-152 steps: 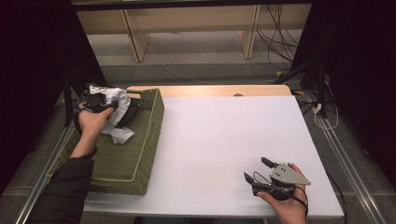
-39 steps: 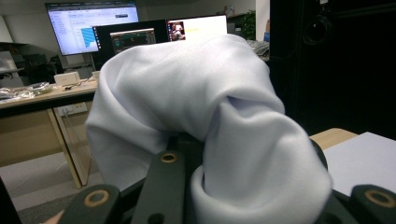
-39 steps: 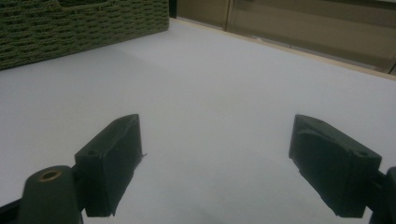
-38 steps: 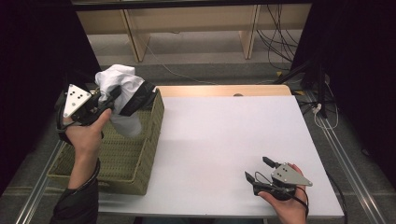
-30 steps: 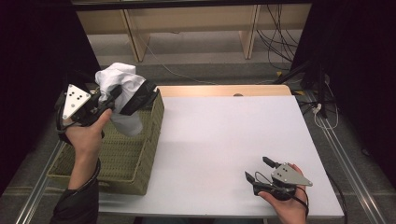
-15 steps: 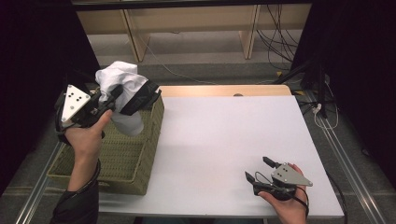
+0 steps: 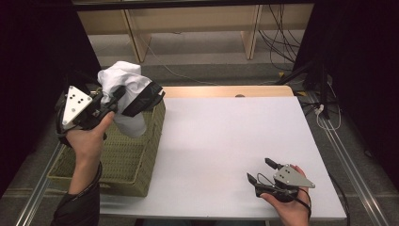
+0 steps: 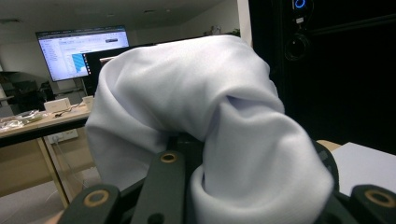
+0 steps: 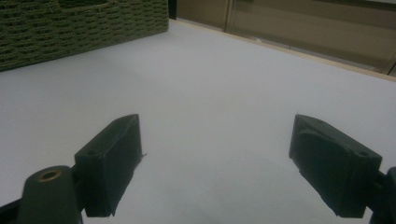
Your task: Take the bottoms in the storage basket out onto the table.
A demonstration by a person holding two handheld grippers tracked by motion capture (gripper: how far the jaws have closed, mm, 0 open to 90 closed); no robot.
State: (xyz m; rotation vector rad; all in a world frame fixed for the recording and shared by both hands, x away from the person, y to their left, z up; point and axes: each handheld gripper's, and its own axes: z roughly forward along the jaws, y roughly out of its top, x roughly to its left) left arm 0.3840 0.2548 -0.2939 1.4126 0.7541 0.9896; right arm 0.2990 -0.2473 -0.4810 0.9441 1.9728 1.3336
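Observation:
A white cloth [image 7: 123, 94] hangs bunched from my left gripper [image 7: 146, 96], which is shut on it and held up over the far end of a green woven basket [image 7: 117, 157]. In the left gripper view the cloth [image 8: 205, 126] drapes over both jaws and hides their tips. My right gripper [image 7: 261, 170] rests near the table's front right edge, open, with nothing between its fingers [image 9: 112, 158] and bare white table [image 9: 210, 93] ahead.
The basket stands along the left edge of the white table [image 7: 226, 136]; its side [image 9: 70, 28] shows far off in the right gripper view. Wooden shelving and cables lie beyond the far edge. Black curtains flank both sides.
Five seconds ago the left gripper was low in the basket on the cloth; it has since lifted the cloth clear. Over the last second it drifted slightly. The right gripper stayed put.

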